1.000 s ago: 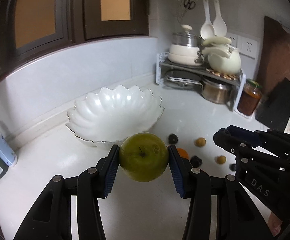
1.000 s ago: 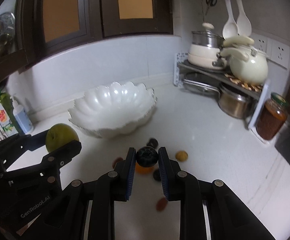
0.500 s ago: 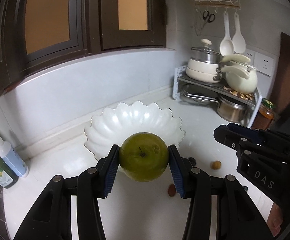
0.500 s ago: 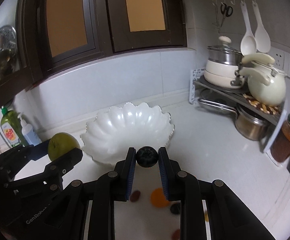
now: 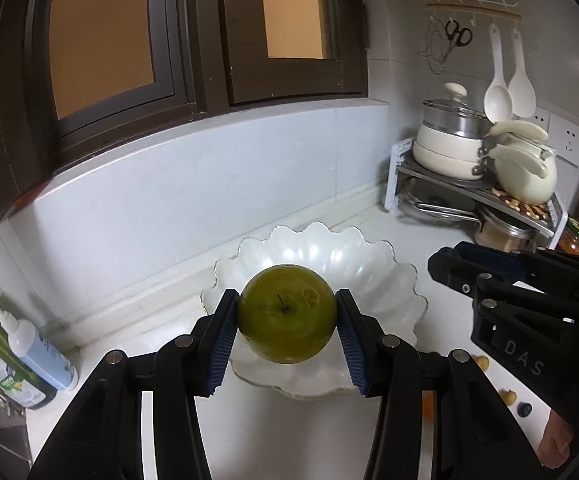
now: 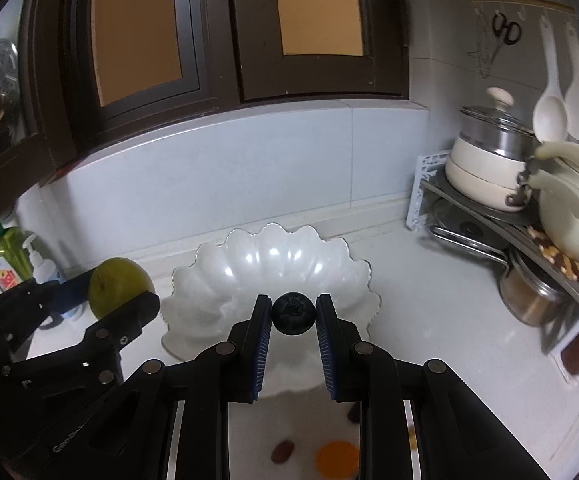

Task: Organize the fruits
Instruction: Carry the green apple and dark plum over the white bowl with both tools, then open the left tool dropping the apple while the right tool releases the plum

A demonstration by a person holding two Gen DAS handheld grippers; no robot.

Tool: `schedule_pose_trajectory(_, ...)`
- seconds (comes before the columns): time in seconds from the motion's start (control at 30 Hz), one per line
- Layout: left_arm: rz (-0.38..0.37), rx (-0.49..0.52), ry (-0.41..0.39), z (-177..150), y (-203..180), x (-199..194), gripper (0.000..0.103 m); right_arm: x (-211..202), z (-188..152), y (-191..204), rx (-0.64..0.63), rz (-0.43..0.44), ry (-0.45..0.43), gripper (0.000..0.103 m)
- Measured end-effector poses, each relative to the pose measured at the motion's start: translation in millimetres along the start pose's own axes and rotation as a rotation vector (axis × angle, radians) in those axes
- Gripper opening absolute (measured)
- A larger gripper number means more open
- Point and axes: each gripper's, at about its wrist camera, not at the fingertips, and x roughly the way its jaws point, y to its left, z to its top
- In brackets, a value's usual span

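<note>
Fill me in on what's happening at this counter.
A person with two handheld claws is sorting fruit into the white scalloped bowl. The left claw grips a green apple; the right claw grips a small dark fruit. Both are raised in front of the bowl, which looks empty. More small fruits lie on the counter.

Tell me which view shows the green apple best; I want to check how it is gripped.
The left wrist view: the green apple fills the centre, clamped between both pads of the left gripper, stem facing the camera. The right wrist view shows it only at the far left, partly hidden by a finger.
</note>
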Motion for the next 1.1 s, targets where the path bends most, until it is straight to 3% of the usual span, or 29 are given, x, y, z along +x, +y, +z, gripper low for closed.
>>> schedule_pose_trajectory(0.3,0.022,-0.018,0.045,19,16,38,0.048,52,25,2,-0.008,0.015,0.091,0.025)
schedule_pose_trajectory(0.73,0.003,-0.075,0.214,30,26,125,0.048,134,43,-6,0.016,-0.009,0.241,0.025)
schedule_pose_trajectory(1.1,0.019,-0.078,0.365,23,27,187,0.048,186,37,-16,0.038,-0.024,0.373,0.025)
